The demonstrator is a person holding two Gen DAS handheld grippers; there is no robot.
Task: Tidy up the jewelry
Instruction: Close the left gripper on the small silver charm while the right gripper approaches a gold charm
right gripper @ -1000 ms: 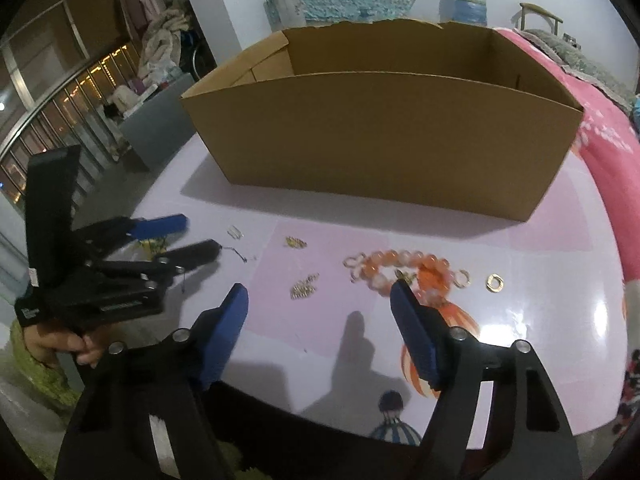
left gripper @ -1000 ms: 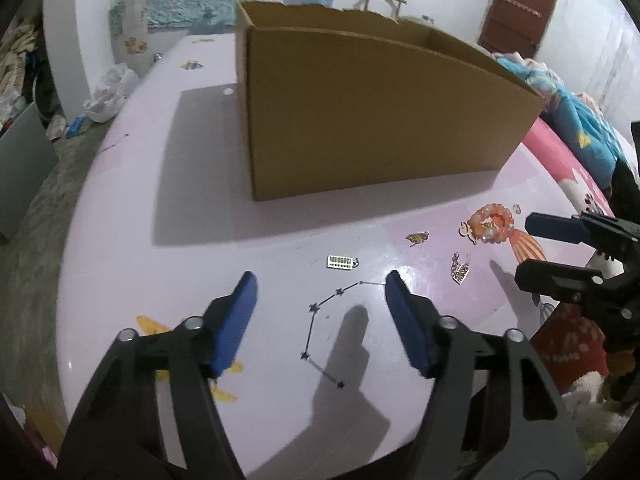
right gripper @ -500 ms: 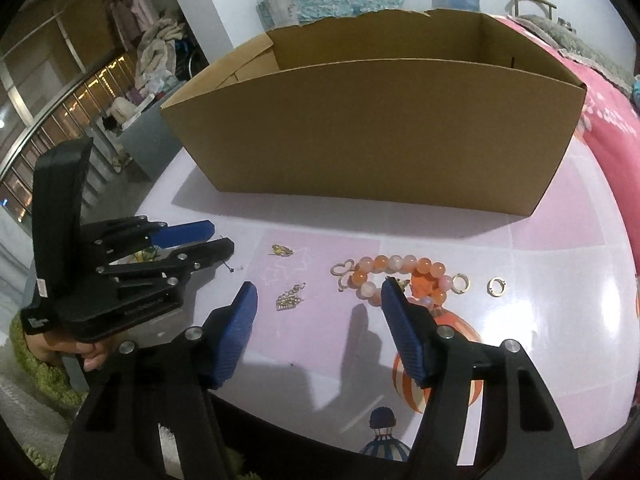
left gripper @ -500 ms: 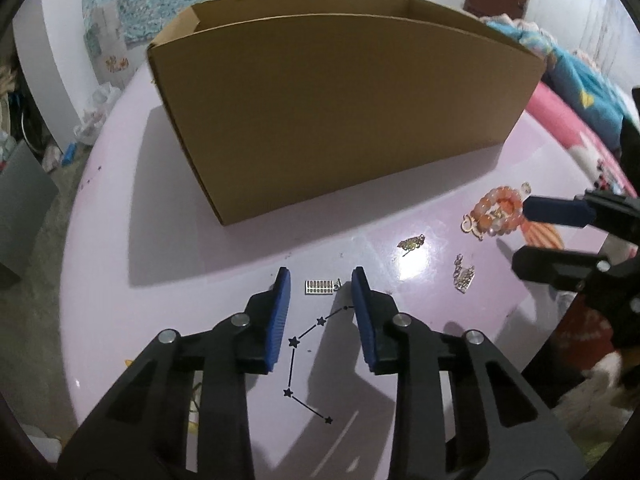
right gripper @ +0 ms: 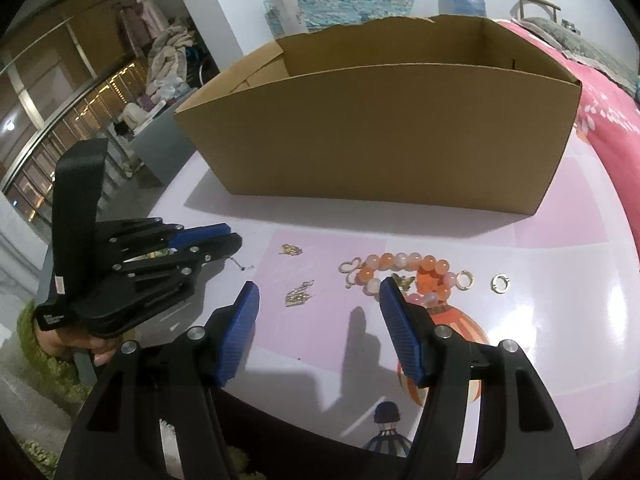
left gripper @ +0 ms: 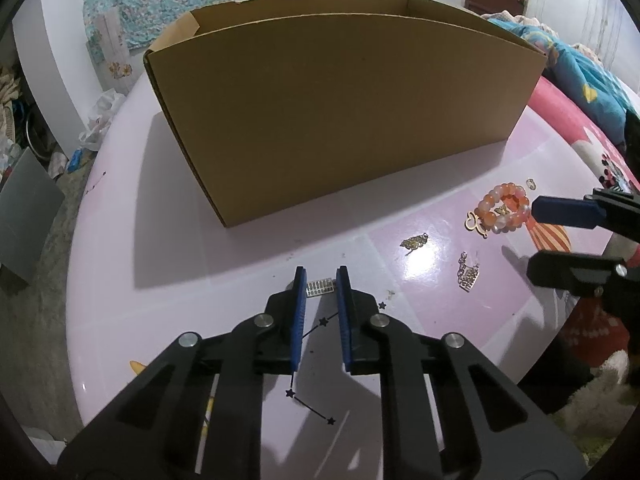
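Observation:
My left gripper point(left gripper: 320, 276) is shut on a small silver rectangular charm point(left gripper: 319, 287) at table level; it also shows in the right wrist view point(right gripper: 224, 240). My right gripper point(right gripper: 318, 292) is open and empty, low over the table, and shows in the left wrist view point(left gripper: 560, 236). An orange bead bracelet point(right gripper: 400, 270) lies just beyond its right finger, also in the left wrist view point(left gripper: 504, 208). A gold leaf charm point(left gripper: 414, 242), a gold dangle earring point(right gripper: 298, 296) and a gold ring point(right gripper: 501, 282) lie nearby. An open cardboard box point(left gripper: 344, 112) stands behind.
The round pink table point(left gripper: 120, 280) has printed stars and balloons. Its edge curves close in front of both grippers. A pink and blue bed point(left gripper: 580, 80) lies to the right. Clutter and a grey panel point(left gripper: 24, 208) are on the floor at left.
My left gripper moved forward to the silver charm and closed from wide open onto it. My right gripper shifted slightly forward toward the bracelet and stayed open.

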